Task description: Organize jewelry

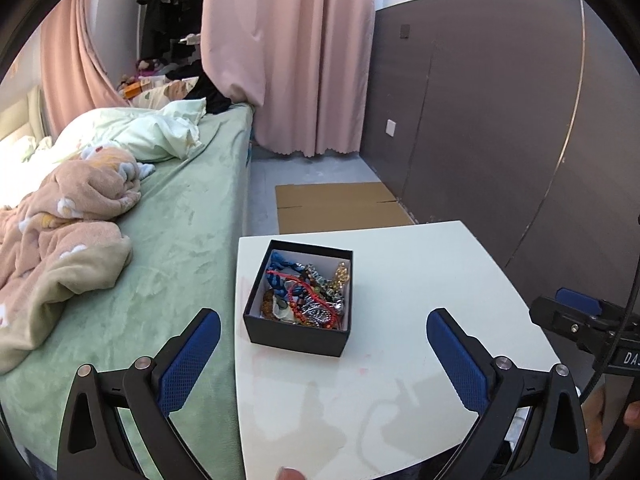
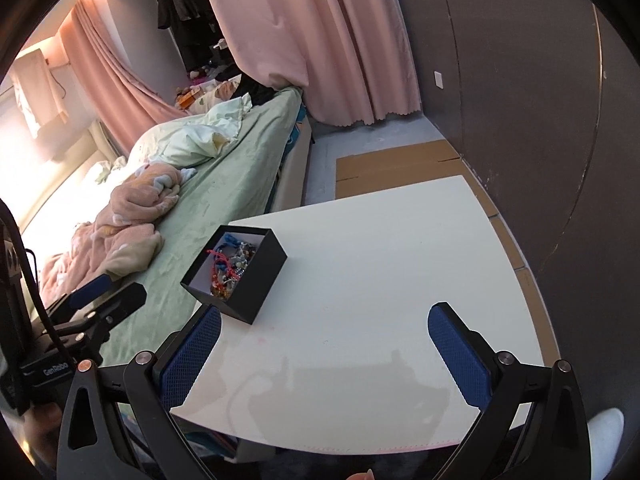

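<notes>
Near the table's (image 1: 420,280) left edge beside the bed sits the black box (image 1: 298,334) of tangled jewelry (image 1: 308,292), straight ahead of the empty, spread left gripper (image 1: 323,350) and up-left of the equally spread right gripper (image 2: 324,344), which is farther.

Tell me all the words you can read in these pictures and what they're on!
"GenRobo": white letters on the left gripper's black body, cut off by the right gripper.
"DA": white letters on the right gripper's black body, cut off at the picture's edge.
No words show on the black jewelry box.

Left tongs (image 1: 323,330) spread wide, right tongs (image 2: 325,322) too (empty)
</notes>
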Demonstrator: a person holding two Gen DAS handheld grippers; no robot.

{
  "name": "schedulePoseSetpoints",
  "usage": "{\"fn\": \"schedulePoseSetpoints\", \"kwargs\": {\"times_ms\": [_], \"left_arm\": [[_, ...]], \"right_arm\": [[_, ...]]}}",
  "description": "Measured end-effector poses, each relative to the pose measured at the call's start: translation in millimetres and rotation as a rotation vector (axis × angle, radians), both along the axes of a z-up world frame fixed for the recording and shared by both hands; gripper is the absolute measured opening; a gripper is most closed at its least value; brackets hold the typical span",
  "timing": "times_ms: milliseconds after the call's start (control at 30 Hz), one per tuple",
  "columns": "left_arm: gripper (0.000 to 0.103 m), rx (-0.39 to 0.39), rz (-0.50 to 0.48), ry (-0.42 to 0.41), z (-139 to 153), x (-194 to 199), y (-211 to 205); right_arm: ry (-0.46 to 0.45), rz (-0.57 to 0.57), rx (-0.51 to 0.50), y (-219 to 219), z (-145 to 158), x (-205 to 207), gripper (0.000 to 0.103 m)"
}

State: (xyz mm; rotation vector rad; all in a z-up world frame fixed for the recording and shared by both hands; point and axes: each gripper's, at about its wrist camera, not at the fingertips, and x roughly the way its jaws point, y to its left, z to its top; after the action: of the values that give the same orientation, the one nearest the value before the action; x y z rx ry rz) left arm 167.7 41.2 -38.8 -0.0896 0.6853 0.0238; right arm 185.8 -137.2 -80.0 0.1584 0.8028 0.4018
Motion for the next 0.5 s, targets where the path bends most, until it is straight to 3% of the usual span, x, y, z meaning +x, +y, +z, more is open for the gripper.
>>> {"fn": "schedulePoseSetpoints", "kwargs": {"times_ms": [500], "left_arm": [[0.103, 0.025, 0.0, -0.034, 8.3, -5.8, -4.3]], "right_arm": [[-0.025, -0.01, -0.012, -3.7, 6.4, -7.3, 0.103]]}}
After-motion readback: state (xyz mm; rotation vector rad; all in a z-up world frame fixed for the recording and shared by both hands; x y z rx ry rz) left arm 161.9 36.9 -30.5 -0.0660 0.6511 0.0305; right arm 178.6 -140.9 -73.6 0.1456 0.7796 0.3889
